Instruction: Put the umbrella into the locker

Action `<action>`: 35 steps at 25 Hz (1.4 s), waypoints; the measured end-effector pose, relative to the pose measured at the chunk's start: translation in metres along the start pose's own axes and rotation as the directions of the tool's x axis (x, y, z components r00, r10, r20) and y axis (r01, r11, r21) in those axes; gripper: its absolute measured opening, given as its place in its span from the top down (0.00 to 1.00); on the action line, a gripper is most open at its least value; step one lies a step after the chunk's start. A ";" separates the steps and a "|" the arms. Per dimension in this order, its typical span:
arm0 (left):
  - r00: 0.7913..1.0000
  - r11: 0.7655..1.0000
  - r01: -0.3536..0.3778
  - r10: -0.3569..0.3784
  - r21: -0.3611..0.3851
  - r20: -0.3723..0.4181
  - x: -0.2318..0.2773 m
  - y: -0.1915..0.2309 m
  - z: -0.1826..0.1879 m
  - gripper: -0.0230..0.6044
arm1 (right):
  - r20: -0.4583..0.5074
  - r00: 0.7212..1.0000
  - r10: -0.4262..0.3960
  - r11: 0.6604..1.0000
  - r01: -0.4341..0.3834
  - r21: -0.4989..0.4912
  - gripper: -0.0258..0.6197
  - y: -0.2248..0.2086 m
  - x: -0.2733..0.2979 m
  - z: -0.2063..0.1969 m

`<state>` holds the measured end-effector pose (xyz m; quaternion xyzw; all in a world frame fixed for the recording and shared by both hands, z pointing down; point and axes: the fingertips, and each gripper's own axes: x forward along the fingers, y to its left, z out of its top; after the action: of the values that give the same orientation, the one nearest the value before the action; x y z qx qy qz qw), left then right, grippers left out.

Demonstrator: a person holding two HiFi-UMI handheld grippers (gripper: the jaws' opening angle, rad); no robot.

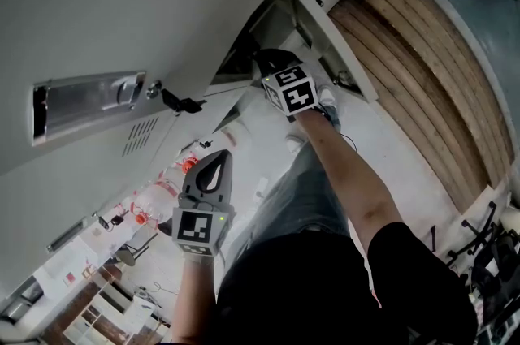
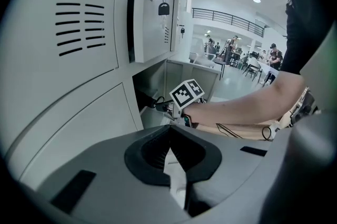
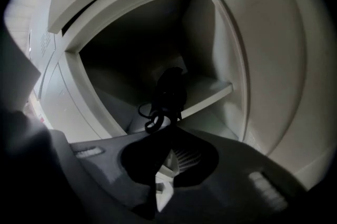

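The task is judged nearly done. The dark umbrella (image 3: 169,88) is seen inside the open locker (image 3: 221,33), above its shelf (image 3: 210,92), with its strap loop hanging at the near end. It is gripped at that end by the right gripper (image 3: 167,130), whose jaws are closed on it. Whether its weight is borne by the shelf cannot be told. What is left is judged to be the release, the pulling back of the gripper, and perhaps the shutting of the door (image 3: 274,70). The left gripper (image 2: 169,130) is held outside the locker, its jaws closed together with nothing between them.
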<state>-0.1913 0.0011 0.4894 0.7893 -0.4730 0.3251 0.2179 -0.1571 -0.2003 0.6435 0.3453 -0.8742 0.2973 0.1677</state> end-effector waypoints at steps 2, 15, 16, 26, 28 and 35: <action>1.000 1.000 -0.002 0.002 -0.002 -0.003 0.001 0.001 -0.001 0.95 | -0.007 1.000 -0.003 1.000 0.003 -0.002 0.96 0.001 0.006 0.004; 0.999 0.999 -0.030 0.029 -0.032 -0.030 0.006 0.015 -0.006 0.95 | -0.024 0.999 0.031 0.999 -0.031 -0.011 0.96 0.010 0.055 0.031; 0.999 0.999 -0.031 0.030 -0.033 -0.031 0.006 0.016 -0.005 0.95 | -0.026 0.999 0.036 0.999 -0.036 -0.015 0.96 0.011 0.058 0.032; 0.998 0.997 -0.051 0.049 -0.051 -0.028 0.006 0.020 -0.005 0.95 | -0.040 0.997 0.066 0.998 -0.066 0.005 0.96 0.015 0.071 0.035; 0.998 0.997 -0.053 0.052 -0.052 -0.025 0.005 0.019 -0.005 0.95 | -0.039 0.997 0.073 0.997 -0.072 0.016 0.96 0.016 0.069 0.034; 0.999 0.998 -0.045 0.045 -0.054 0.008 0.004 0.011 0.002 0.95 | -0.054 0.997 0.053 0.999 -0.053 0.002 0.96 0.018 0.036 0.029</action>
<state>-0.1992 -0.0077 0.4909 0.7740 -0.5002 0.3134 0.2292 -0.1973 -0.2263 0.6322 0.3140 -0.8781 0.3111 0.1833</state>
